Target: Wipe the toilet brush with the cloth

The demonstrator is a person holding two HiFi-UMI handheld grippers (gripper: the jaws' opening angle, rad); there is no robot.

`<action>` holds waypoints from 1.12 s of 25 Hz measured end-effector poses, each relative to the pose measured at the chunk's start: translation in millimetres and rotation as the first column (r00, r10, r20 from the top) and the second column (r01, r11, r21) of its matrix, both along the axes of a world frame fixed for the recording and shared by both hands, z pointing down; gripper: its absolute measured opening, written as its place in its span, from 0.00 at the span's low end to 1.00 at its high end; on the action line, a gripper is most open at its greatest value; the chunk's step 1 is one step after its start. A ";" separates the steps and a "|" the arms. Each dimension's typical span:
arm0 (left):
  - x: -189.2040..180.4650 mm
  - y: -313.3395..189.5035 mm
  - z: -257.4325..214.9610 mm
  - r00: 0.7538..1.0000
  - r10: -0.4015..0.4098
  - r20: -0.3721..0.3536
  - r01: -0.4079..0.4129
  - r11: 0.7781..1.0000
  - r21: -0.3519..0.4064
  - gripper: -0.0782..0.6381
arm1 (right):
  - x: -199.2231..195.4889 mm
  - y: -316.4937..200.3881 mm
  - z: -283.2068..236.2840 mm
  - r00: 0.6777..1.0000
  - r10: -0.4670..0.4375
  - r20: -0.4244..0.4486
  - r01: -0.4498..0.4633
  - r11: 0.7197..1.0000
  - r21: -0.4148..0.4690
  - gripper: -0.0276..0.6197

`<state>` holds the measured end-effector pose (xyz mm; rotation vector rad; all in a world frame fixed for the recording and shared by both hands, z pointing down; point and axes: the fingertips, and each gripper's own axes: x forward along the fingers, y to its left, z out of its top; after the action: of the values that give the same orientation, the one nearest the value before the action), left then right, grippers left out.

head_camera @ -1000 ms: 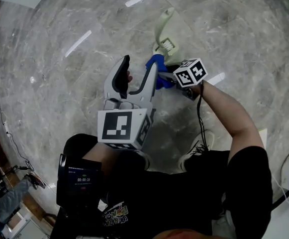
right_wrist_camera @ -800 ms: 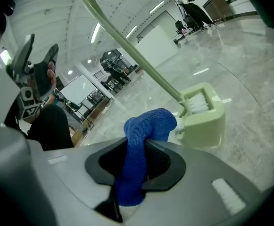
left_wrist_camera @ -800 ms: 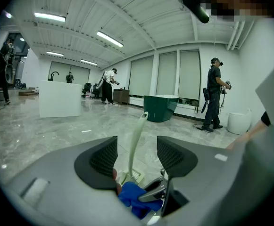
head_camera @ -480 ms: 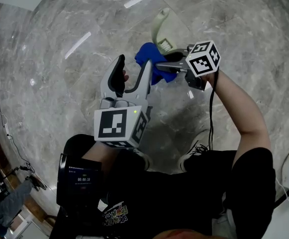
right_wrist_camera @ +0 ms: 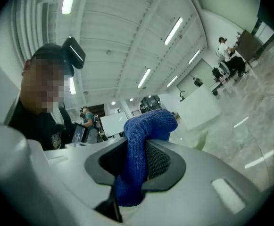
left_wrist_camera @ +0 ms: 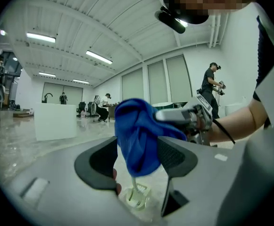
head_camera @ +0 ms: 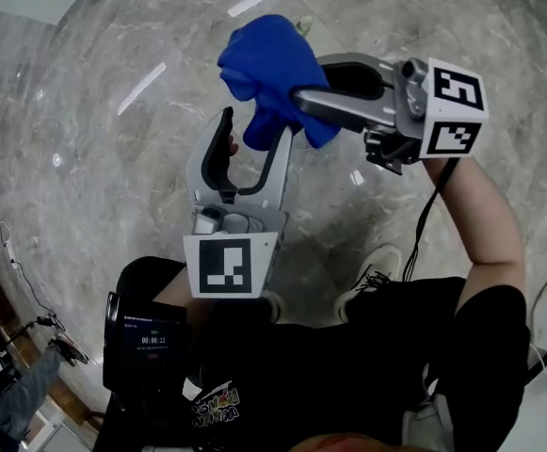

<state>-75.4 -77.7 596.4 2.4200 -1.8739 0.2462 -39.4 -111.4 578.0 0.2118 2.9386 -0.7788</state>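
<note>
My right gripper (head_camera: 303,102) is shut on a bunched blue cloth (head_camera: 268,69) and holds it high, above and just beyond my left gripper's tips. In the right gripper view the cloth (right_wrist_camera: 144,140) is squeezed between the pads and sticks out past them. My left gripper (head_camera: 251,147) points forward with its jaws apart and nothing between the pads. In the left gripper view the cloth (left_wrist_camera: 139,135) hangs in front of the jaws. Below it, the pale green toilet brush (left_wrist_camera: 137,196) stands on the floor. In the head view the cloth hides the brush.
Grey marble floor (head_camera: 113,111) lies all around. My shoes (head_camera: 378,269) are below the grippers, and a small screen (head_camera: 147,339) sits at my left side. A white counter (left_wrist_camera: 54,121) and several people stand far off in the hall.
My right gripper has risen sharply with the cloth, from down beside the brush to high over the left gripper's tips, and now covers the brush. The left gripper has shifted only slightly.
</note>
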 end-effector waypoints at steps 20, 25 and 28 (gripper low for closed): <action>-17.2 4.3 -62.1 0.994 -0.011 -0.112 0.034 0.979 0.202 0.50 | 69.7 -57.5 -97.9 0.925 0.223 0.307 -0.220 0.974 -0.045 0.20; -43.6 -12.0 -15.3 0.985 -0.142 -0.098 0.140 0.990 -0.028 0.48 | 88.3 -107.2 -65.8 0.886 0.430 0.172 -0.443 0.895 0.047 0.20; -52.1 -19.7 9.2 0.980 -0.170 -0.102 0.158 0.980 -0.119 0.46 | 80.0 -137.2 42.8 0.815 0.565 -0.129 -0.549 0.824 0.140 0.20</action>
<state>-127.5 -97.5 605.5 2.1475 -1.9423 0.1933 40.6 -248.6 620.8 -0.7203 2.9254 -0.5788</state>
